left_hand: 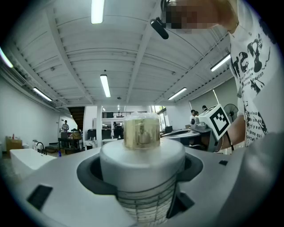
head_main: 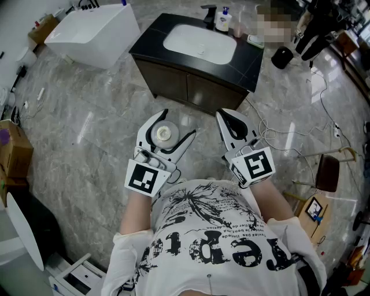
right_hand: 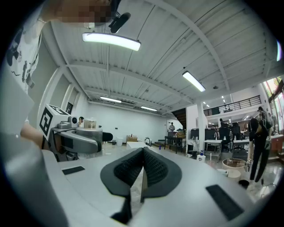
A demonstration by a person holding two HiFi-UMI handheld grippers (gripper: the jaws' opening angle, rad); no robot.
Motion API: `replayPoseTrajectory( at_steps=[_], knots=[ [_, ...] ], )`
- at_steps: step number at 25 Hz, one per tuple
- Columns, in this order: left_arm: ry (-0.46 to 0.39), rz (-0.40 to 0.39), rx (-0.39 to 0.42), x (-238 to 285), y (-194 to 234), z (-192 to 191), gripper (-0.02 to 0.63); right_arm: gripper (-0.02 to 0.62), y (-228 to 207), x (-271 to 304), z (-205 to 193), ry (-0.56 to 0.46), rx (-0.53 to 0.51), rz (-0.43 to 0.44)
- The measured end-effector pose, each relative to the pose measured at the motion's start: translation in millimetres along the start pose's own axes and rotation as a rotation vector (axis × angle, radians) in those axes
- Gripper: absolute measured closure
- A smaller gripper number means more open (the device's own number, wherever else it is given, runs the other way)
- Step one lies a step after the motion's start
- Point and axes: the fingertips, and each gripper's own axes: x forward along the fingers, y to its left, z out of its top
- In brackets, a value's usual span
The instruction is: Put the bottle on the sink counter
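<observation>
A white bottle [head_main: 163,134] with a gold cap [left_hand: 142,131] stands upright between the jaws of my left gripper [head_main: 176,124], which is shut on its body [left_hand: 142,159]. I hold it in front of my chest, over the marble floor. My right gripper [head_main: 222,114] is beside it on the right, shut with nothing between its ribbed pads [right_hand: 153,166]. The right gripper view also shows the left gripper [right_hand: 80,138] with the bottle [right_hand: 90,123] at its left. The black sink counter [head_main: 248,58] with its white basin [head_main: 199,43] stands ahead of both grippers, a good step away.
On the counter's back edge are a faucet [head_main: 209,14] and a soap dispenser [head_main: 222,20]. A white tub [head_main: 95,32] sits to the left of the cabinet. Cables [head_main: 277,136] trail over the floor on the right, near a brown stool [head_main: 326,173]. A cardboard box [head_main: 14,153] is at far left.
</observation>
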Motion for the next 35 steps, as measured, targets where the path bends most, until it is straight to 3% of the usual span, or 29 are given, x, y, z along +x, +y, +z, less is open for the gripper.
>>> replayPoseTrajectory(
  at_steps=[9, 22, 28, 35],
  knots=[
    [-0.011, -0.017, -0.001, -4, 29, -6, 0.256, 0.583, 9, 25, -6, 0.016, 0.010, -0.024],
    [-0.005, 0.007, -0.028, -33, 122, -29, 0.256, 0.581, 46, 114, -30, 0.050, 0.084, -0.008],
    [0.025, 0.039, -0.035, 18, 183, -51, 0.256, 0.581, 2, 186, -43, 0.068, 0.071, 0.029],
    [0.036, 0.070, -0.017, 142, 264, -63, 0.256, 0.580, -108, 295, -55, 0.073, 0.093, 0.064]
  ],
)
